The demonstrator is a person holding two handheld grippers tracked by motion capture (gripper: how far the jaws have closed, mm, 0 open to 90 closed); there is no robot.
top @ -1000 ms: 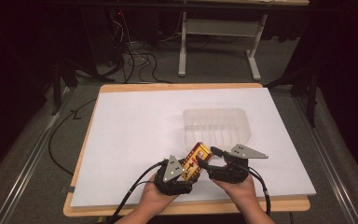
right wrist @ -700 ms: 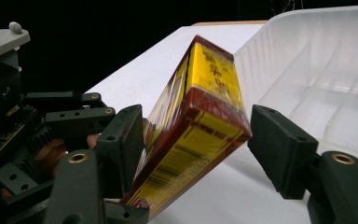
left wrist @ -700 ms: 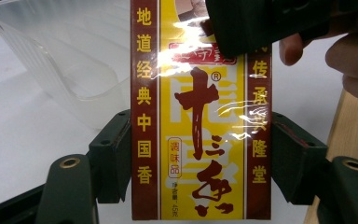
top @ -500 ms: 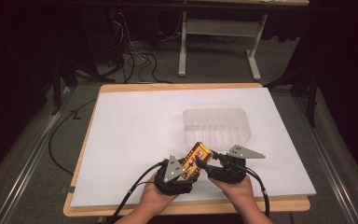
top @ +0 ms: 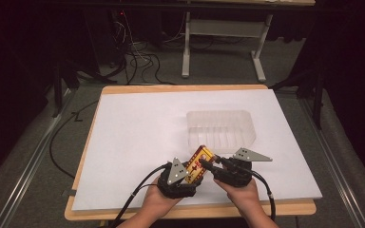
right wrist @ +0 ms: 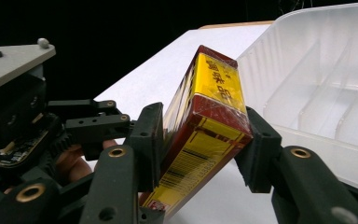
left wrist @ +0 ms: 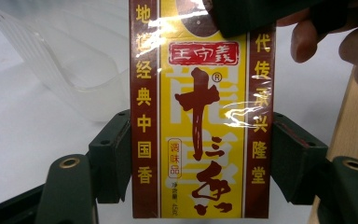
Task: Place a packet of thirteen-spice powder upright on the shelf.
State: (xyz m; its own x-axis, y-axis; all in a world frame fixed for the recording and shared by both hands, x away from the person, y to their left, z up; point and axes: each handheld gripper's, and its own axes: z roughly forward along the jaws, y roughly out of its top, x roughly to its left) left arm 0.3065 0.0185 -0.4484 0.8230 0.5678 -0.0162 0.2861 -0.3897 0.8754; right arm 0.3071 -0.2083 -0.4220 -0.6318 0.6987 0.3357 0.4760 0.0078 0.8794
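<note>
Holding a small yellow-and-red box [top: 199, 164] above the worktop [top: 138, 142], left hand-held gripper [top: 186, 174] clamps its long sides; right hand-held gripper [right wrist: 200, 140] has just been closing around its end. Light, stiff, slippery film-wrapped.

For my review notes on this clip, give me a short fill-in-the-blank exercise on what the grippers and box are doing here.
1. The yellow and red box is clamped between the fingers of the ____ gripper in that gripper's own view.
2. The right gripper has just been ____ its fingers around the box's end.
3. Behind the box on the white table sits a clear plastic ____ with ribbed compartments.

Missing words: left; closing; tray
</note>
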